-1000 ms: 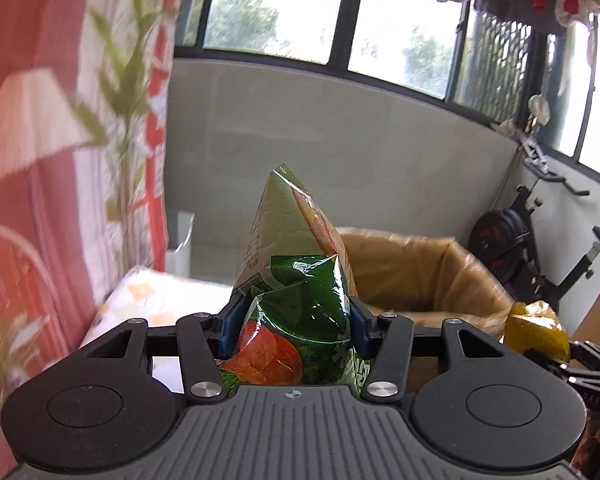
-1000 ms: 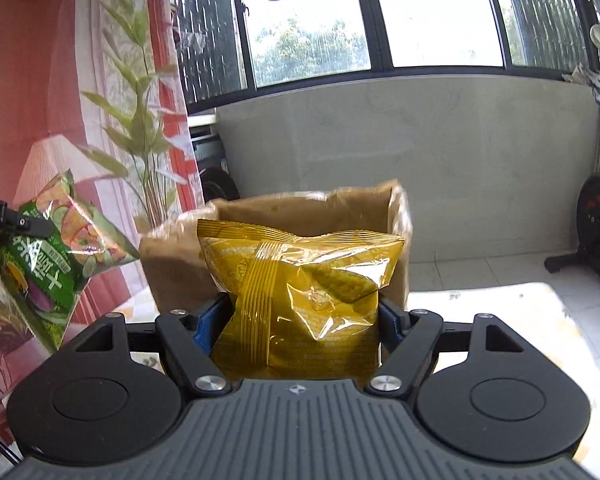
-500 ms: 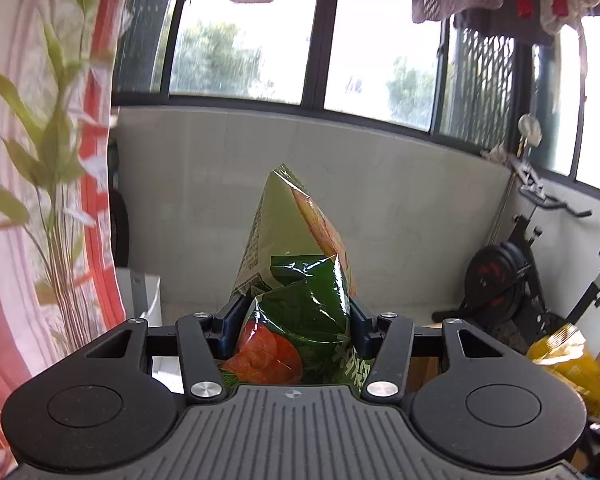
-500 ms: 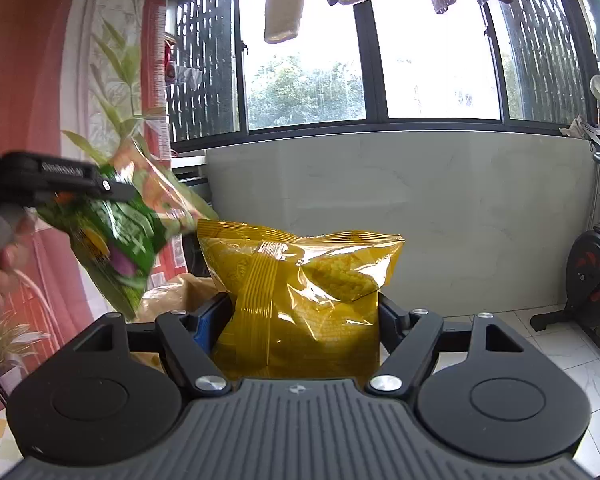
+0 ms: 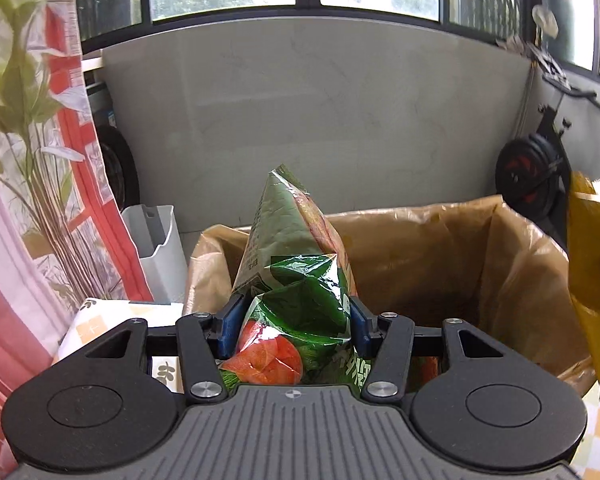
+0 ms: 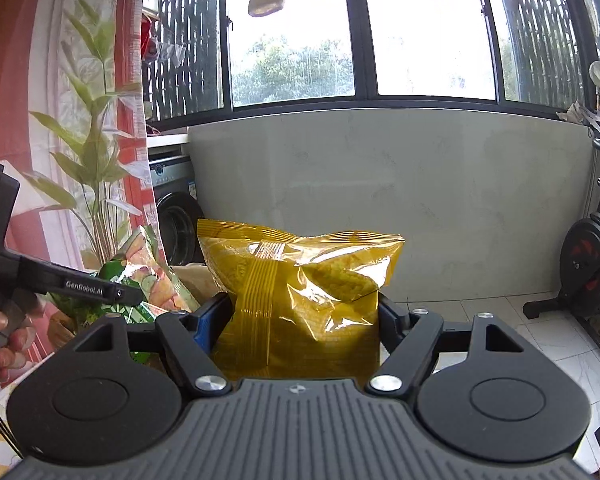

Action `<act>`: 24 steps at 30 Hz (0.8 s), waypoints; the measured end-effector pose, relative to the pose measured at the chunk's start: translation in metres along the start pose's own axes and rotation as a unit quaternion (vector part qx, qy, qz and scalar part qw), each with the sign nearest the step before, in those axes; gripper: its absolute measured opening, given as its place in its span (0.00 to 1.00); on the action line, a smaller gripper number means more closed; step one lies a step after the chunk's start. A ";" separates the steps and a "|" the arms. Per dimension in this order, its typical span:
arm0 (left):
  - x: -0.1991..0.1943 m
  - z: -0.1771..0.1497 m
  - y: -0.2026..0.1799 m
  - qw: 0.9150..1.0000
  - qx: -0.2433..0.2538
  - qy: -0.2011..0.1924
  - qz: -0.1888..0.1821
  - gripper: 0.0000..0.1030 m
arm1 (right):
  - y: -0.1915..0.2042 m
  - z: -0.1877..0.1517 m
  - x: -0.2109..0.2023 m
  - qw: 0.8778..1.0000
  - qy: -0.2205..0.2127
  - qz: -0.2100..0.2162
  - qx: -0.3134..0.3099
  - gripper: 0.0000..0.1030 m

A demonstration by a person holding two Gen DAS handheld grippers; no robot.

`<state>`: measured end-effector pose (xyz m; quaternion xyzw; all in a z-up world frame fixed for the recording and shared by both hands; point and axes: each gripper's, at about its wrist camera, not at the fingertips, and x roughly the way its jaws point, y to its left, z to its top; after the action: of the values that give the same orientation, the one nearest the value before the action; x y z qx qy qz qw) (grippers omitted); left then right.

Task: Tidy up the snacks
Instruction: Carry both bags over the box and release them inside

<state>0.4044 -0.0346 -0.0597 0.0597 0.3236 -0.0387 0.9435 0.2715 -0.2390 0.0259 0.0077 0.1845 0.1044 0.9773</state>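
Green snack bag [image 5: 296, 280] pinched in left gripper [image 5: 292, 320] fingers, yellow bag [image 6: 304, 292] in right gripper [image 6: 304, 320]. Green should be released low inside lined box [image 5: 440, 248], clear of rim.

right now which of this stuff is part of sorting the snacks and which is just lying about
Part of the job:
- green snack bag, in the left jaws
- yellow snack bag, in the right jaws
- lined cardboard box

Lying about:
- exercise bike
- washing machine
- white bin
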 end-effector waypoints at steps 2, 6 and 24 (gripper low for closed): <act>0.010 -0.001 0.001 1.000 -0.008 0.019 -0.004 0.54 | 0.004 0.004 0.010 1.000 0.001 -0.002 -0.010 0.74; 0.031 -0.006 0.019 0.999 -0.031 0.035 -0.011 0.55 | 0.012 0.009 0.033 1.000 0.004 -0.006 -0.029 0.74; -0.021 0.003 0.054 0.997 -0.067 -0.033 -0.011 0.76 | 0.046 0.005 0.075 0.995 0.081 0.064 -0.013 0.87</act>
<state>0.3960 0.0193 -0.0398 -0.0085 0.2948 -0.0297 0.9551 0.3326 -0.1782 0.0056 -0.0015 0.2609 0.1695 0.9504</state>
